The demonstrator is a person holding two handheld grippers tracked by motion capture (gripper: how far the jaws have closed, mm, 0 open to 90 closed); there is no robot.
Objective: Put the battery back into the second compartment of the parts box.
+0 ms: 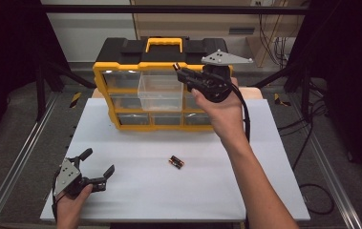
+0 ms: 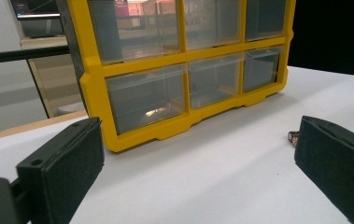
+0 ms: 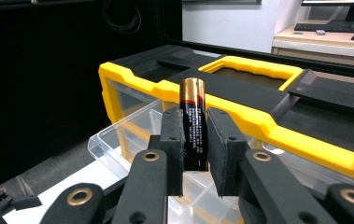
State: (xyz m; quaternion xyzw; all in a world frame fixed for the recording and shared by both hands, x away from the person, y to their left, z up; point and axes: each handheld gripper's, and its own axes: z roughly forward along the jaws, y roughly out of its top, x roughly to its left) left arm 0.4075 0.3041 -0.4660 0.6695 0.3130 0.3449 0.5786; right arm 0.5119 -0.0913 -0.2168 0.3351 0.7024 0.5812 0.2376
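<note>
Holding a black-and-copper cylindrical battery (image 3: 194, 123) upright between its two black pads, my right gripper (image 1: 182, 72) hovers over the clear plastic drawer (image 1: 162, 91) pulled out of the middle of the yellow-and-black organiser case (image 1: 106, 78). My worry is the grip: the pads pinch only the lower part of the cell, with most of its length standing above them, so a quick tilt of the wrist could lever it out sideways. If I let go from this height, I judge the battery could bounce off the drawer's rim and roll onto the white tabletop (image 1: 207, 191), or behind the case. The drawer stands well out of its slot, so a knock from the jaws might pull it free. A second pair of black-and-copper batteries (image 1: 176, 162) lies on the tabletop, well apart from my left gripper (image 1: 94, 164), whose jaws stand wide with nothing between them near the table's front left corner. From the left gripper view, one jaw partly hides those cells, so reaching blind could nudge them away.
</note>
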